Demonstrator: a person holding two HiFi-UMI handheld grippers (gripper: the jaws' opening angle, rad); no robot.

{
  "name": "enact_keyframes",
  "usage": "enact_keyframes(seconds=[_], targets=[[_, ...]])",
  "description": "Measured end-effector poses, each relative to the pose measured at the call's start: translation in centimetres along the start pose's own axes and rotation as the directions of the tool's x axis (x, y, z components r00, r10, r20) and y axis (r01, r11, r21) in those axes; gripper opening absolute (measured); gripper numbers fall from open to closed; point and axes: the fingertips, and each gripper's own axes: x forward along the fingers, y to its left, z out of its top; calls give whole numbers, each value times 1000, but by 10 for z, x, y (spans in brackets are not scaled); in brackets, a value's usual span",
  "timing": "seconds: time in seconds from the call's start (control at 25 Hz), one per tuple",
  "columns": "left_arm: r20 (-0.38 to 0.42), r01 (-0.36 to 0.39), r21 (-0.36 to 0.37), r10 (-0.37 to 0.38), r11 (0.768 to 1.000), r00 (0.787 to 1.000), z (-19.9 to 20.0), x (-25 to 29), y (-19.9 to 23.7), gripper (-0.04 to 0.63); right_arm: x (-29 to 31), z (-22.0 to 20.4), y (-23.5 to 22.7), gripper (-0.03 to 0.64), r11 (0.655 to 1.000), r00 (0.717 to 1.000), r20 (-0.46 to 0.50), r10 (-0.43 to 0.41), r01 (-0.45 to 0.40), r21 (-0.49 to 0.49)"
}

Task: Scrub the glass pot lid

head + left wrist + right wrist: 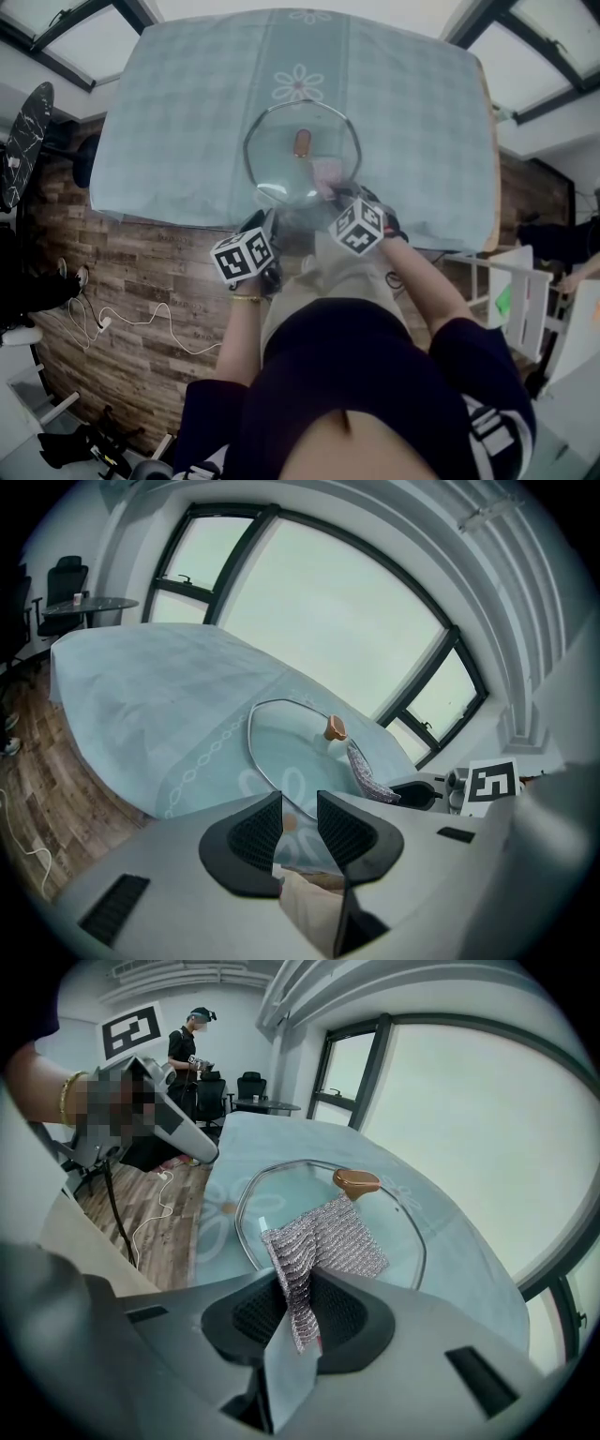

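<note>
Plainly, patterned marker cube (357, 227) near lid (281, 150)

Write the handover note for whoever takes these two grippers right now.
Left gripper: jaws partly apart, astride the near rim of the glass pot lid; whether they pinch it is unclear.
Right gripper: shut on the silvery mesh cloth, which lies on the glass beside the brown knob.
Lid lies knob up on the pale blue tablecloth.
Done: cloth is on the glass; how much is scrubbed cannot be told.
Left: probably rub the remaining glass and rim.
</note>
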Motion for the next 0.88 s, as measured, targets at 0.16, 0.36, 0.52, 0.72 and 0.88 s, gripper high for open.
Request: enact_keyframes(seconds=[0.16,0.36,0.52,0.72,0.88], targets=[[2,-2,-9,2,1000,1000,-4,-4,2,115,-1,-1,12,80,1000,1000,-1,17,-17,-13],[2,-7,-12,7,1000,1000,-7,-7,5,115,-2,3,24,80,999,999,8,40,-40,-27],[5,-6,-12,6,1000,1000,-6,-8,3,115,-4,6,34,80,996,998,9,69,-68,-62],[3,-6,-15,6,1000,1000,-6,-8,4,115,-4,6,47,80,991,995,-1,103,-103,-89],[2,-10,-24,10,1000,1000,-8,-7,5,115,-4,6,46,80,989,995,-2,102,-102,-104]])
